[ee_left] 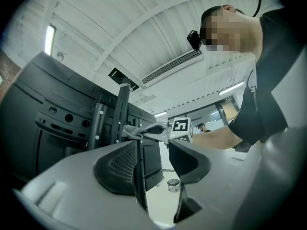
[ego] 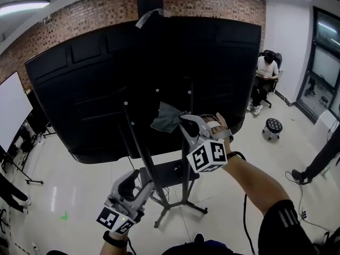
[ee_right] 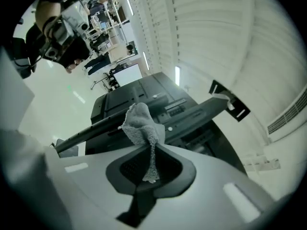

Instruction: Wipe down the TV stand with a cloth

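Fingers (ego: pixel 191 122) of the right gripper (ego: pixel 182 119) are clamped on a grey cloth (ego: pixel 166 118) in the head view, and it hangs just ahead of them by the 2 uprights of the TV stand (ego: pixel 139 147), probably raised there to wipe the upper bars. In the left gripper view, the left gripper (ee_left: pixel 153 150) is closed on nothing with only a slit between its pads, likely parked low out of the way. In the right gripper view, 1 edge is pinched and the cloth bunches nubbly and crumpled beyond the tips.

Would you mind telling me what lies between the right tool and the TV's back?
A grey cloth, pinched in the right tool; see the right gripper view.
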`<state>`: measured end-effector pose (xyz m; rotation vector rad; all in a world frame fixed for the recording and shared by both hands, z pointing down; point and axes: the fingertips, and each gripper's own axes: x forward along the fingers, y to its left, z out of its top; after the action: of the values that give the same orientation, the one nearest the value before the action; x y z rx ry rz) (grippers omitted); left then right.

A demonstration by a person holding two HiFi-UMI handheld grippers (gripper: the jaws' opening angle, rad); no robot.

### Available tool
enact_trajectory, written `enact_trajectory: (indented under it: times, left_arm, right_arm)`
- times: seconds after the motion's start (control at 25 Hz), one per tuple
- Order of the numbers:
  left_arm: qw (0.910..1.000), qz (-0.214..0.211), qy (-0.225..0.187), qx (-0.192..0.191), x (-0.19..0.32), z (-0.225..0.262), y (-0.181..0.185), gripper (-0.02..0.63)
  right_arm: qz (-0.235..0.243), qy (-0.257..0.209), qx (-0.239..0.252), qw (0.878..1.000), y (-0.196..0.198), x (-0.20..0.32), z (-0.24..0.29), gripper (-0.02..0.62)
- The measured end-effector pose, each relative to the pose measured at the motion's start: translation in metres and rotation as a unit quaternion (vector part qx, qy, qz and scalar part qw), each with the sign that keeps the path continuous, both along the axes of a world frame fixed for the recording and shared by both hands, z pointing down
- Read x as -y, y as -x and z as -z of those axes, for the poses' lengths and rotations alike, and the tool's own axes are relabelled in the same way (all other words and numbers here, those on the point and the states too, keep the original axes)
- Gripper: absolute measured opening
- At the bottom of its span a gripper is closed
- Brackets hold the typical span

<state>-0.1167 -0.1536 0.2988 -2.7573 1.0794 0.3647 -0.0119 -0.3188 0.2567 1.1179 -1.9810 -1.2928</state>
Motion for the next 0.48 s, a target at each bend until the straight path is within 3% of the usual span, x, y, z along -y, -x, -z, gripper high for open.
enact_trajectory:
  times: [0.28, 0.48]
  left_arm:
    - [0.9994, -0.030, -0.012, 0.010, 0.011, 0.009, -0.036, 0.227]
    - [0.9989, -0.042, -0.013, 0.018, 0.019, 0.010, -0.056, 0.227]
  right_arm:
    - [-0.045, -0.039, 0.081, 0.995, -0.082, 0.001, 0.068, 0.023]
    - [-0.067, -0.014, 0.064, 0.996, -0.116, 0.042, 0.051, 0.023]
